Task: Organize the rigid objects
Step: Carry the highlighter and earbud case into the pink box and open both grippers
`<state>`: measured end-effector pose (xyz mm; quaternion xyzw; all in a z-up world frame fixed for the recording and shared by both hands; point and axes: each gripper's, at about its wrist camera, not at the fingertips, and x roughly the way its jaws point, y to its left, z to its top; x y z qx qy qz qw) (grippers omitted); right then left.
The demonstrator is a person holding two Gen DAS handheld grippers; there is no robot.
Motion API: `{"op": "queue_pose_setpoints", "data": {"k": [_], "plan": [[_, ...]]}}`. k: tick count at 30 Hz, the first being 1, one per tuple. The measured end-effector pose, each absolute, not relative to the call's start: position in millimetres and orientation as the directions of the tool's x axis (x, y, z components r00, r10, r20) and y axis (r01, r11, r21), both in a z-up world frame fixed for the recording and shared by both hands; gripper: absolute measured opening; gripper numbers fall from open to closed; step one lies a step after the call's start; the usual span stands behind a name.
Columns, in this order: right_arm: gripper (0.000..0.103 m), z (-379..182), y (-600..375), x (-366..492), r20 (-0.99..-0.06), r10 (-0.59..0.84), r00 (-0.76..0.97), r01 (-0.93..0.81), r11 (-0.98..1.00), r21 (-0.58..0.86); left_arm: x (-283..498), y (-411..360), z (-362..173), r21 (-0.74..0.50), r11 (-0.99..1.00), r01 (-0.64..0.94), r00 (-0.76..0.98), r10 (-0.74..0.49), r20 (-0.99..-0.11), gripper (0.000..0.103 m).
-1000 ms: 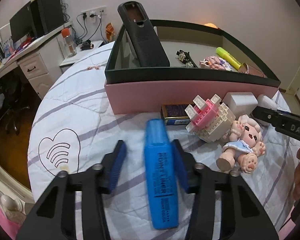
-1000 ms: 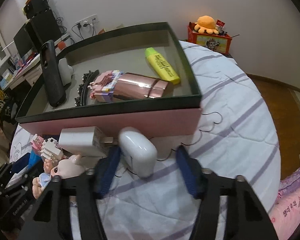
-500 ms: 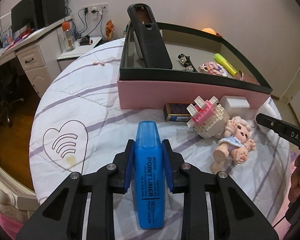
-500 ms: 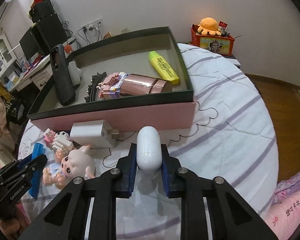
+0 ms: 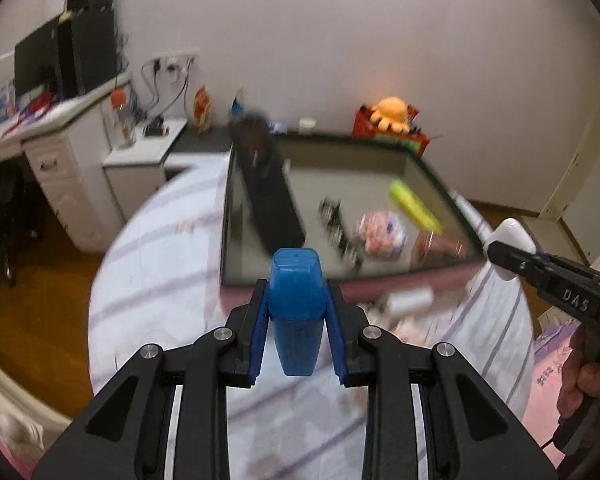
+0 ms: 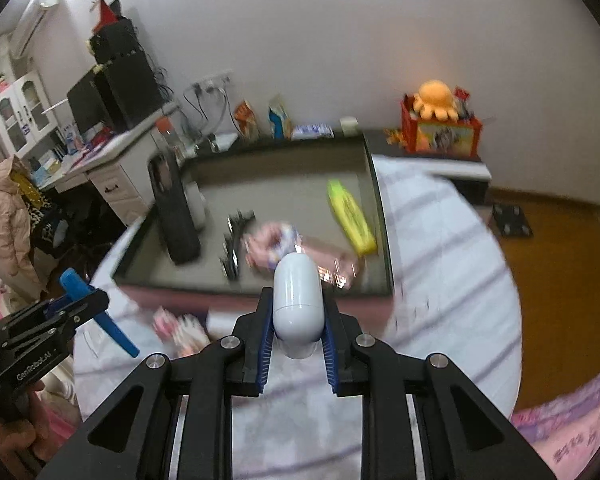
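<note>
Bed and box below; both grippers have lifted.
Left clenches marker; right clenches case; boxing comes next.

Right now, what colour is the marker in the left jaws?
Blue marker, clearest in the left wrist view.

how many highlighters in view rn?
2. Blue highlighter clamped in the left gripper, lifted off the bed; yellow highlighter lying in the box, near its right wall. Blur could hide others.
</note>
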<state>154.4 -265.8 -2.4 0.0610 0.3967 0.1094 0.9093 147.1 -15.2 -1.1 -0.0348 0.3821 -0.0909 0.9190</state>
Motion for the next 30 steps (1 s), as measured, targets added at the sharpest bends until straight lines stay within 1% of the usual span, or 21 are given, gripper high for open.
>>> {"op": "queue_pose_setpoints", "data": {"k": [4,8,11,13,17,20,22,23,24,25,26,27,28,29,30], "plan": [[0.022,17,-259,181,-0.688,0.246,0.682,-0.174,0.969,0.174,180,-23,29,-0.135,0.975,0.177,0.724,-0.222,-0.654,0.027],[0.022,21,-254,219,-0.694,0.250,0.675,-0.177,0.968,0.177,225,-37,40,-0.142,0.967,0.212,0.710,-0.252,-0.657,0.027],[0.022,11,-251,250,-0.720,0.240,0.651,-0.172,0.971,0.168,257,-52,29,-0.125,0.967,0.223,0.683,-0.246,-0.688,0.027],[0.022,-4,-249,275,-0.750,0.236,0.618,-0.161,0.972,0.173,280,-62,14,-0.120,0.967,0.223,0.651,-0.240,-0.721,0.027],[0.022,-31,-248,303,-0.795,0.229,0.561,-0.146,0.973,0.178,309,-73,-17,-0.114,0.972,0.205,0.594,-0.216,-0.775,0.027],[0.022,-46,-248,315,-0.821,0.225,0.524,-0.142,0.974,0.176,319,-78,-31,-0.096,0.976,0.194,0.573,-0.192,-0.797,0.028],[0.022,-53,-248,319,-0.834,0.218,0.507,-0.140,0.976,0.170,322,-79,-37,-0.081,0.979,0.188,0.556,-0.174,-0.813,0.036],[0.023,-57,-248,320,-0.840,0.216,0.497,-0.138,0.976,0.169,321,-80,-38,-0.079,0.978,0.191,0.554,-0.174,-0.814,0.048],[0.026,-59,-249,319,-0.844,0.222,0.488,-0.139,0.975,0.176,319,-79,-38,-0.075,0.979,0.192,0.558,-0.171,-0.812,0.064],[0.038,-59,-251,318,-0.843,0.223,0.490,-0.137,0.974,0.178,317,-77,-37,-0.062,0.982,0.179,0.571,-0.155,-0.807,0.066],[0.053,-57,-252,316,-0.842,0.214,0.495,-0.129,0.977,0.172,314,-74,-34,-0.060,0.983,0.175,0.580,-0.152,-0.800,0.070],[0.061,-55,-256,313,-0.839,0.205,0.503,-0.117,0.979,0.169,311,-71,-31,-0.068,0.983,0.170,0.586,-0.156,-0.795,0.077],[0.076,-53,-260,311,-0.836,0.204,0.509,-0.109,0.979,0.173,308,-67,-27,-0.077,0.984,0.163,0.597,-0.161,-0.786,0.082],[0.080,-50,-264,307,-0.828,0.210,0.520,-0.101,0.978,0.184,304,-66,-23,-0.084,0.983,0.163,0.608,-0.167,-0.776,0.097],[0.081,-45,-266,303,-0.815,0.236,0.530,-0.109,0.972,0.210,297,-62,-16,-0.088,0.984,0.157,0.630,-0.168,-0.759,0.103]]}}
